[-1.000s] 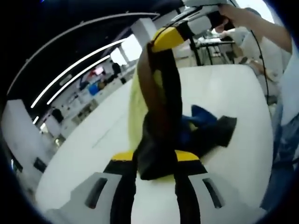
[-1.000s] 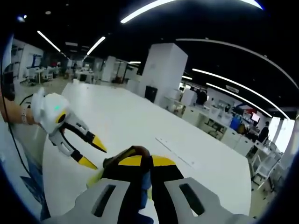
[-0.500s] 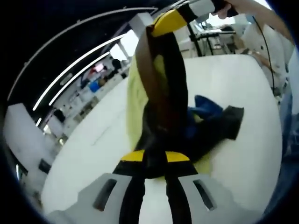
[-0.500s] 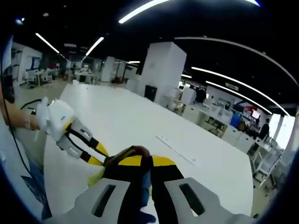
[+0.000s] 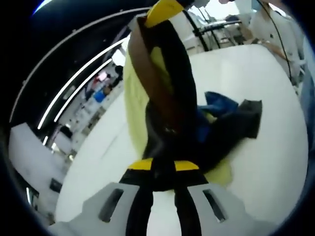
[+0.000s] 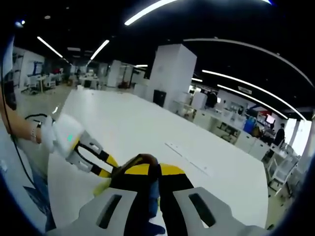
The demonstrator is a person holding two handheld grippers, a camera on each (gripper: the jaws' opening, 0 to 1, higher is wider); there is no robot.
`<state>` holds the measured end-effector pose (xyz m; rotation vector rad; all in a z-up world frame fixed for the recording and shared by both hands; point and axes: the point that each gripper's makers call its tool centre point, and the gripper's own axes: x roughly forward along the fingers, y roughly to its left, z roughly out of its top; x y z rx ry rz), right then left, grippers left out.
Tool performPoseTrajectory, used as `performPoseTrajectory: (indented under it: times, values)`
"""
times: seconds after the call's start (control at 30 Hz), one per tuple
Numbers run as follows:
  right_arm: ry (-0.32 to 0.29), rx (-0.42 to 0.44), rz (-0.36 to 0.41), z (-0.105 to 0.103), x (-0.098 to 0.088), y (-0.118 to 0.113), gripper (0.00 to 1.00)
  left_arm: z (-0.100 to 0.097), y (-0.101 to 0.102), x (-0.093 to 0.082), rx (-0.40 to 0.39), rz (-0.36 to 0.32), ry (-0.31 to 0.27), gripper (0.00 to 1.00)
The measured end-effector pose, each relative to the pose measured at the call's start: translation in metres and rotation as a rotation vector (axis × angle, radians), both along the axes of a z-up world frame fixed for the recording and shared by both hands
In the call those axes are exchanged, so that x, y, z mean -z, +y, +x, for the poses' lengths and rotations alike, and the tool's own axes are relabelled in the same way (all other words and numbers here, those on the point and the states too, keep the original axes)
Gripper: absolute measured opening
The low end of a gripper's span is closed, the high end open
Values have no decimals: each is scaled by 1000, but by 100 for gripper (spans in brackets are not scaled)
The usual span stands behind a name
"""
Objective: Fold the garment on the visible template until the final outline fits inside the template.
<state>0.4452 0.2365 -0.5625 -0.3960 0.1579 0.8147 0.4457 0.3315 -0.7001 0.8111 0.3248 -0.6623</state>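
Note:
A garment (image 5: 172,98) of black, brown, yellow-green and blue cloth hangs stretched above the white table (image 5: 266,167). Its lower part trails on the tabletop, a dark sleeve (image 5: 246,120) lying to the right. My left gripper (image 5: 163,167) is shut on the garment's lower fold. My right gripper (image 5: 162,11) holds the top end high up. In the right gripper view, my right gripper (image 6: 152,169) is shut on a brown and black edge of the garment (image 6: 140,160). The left gripper (image 6: 104,166) comes in from the left, with its yellow tips against the cloth.
The table (image 6: 128,123) reaches far back and bears a faint line mark (image 6: 184,157). A hand (image 6: 34,132) holds the left gripper near the table's left edge. A white pillar (image 6: 172,73) and desks stand behind. A person in white (image 5: 268,22) stands beyond the table.
The left gripper has come up to the hanging garment and its jaws have shut on the cloth. The right gripper keeps its hold at the top.

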Motion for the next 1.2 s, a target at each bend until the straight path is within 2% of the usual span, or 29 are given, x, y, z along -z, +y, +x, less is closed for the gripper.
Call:
performPoseTrajectory:
  times: [0.27,0.47,0.73,1.03,1.07,1.13,1.2]
  values:
    - [7,5,-2,-1,2,-4,5,8,7,-5,-14,2,-33,8]
    - [18,17,2,1,5,-6,5,9,15,-9,-23,-24,-8,0]
    - [56,35,5,1,14,-9,5,6,29,-12,-47,-11,24,0]
    - [122,62,4,-1,23,-16,5,10,45,-30,-126,-64,29,0]
    - [131,64,0,-3,26,-18,5,10,46,-31,-132,-69,32,0]
    - [133,48,-31,-7,31,-17,5,11,52,-33,-142,-30,18,0]
    - [143,39,-47,-10,35,-15,5,10,54,-36,-152,-52,32,0]
